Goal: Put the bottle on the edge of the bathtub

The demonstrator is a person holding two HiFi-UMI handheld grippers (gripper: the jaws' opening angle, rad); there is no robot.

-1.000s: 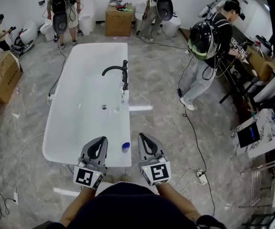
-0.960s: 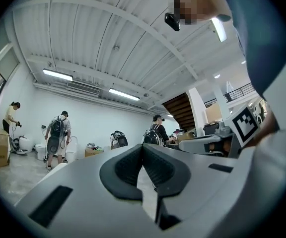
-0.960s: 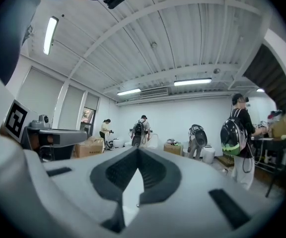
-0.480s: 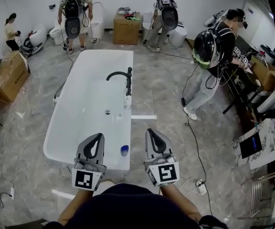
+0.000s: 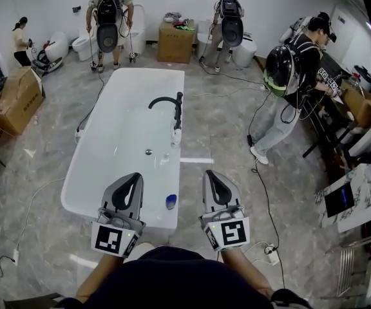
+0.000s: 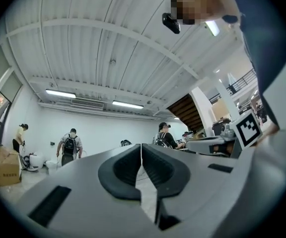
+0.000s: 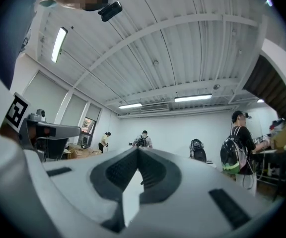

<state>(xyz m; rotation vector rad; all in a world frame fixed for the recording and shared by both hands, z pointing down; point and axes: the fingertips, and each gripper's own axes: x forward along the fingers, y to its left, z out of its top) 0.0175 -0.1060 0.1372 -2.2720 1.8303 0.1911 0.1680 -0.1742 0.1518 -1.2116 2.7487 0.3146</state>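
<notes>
Both grippers are shut tight and hold nothing. The left gripper [image 5: 133,179] and the right gripper [image 5: 214,176] hang side by side above the near end of the white bathtub [image 5: 108,147]. Between them, the small blue bottle [image 5: 171,201] stands on the tub's near right edge.

Grey left claw [image 5: 136,176] and right claw [image 5: 210,174], black-padded, bear black-and-white marker cubes [image 5: 116,239].

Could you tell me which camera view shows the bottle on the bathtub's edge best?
The head view: the bottle stands in plain sight on the bathtub rim. Both gripper views point upward across the room and miss it.
</notes>
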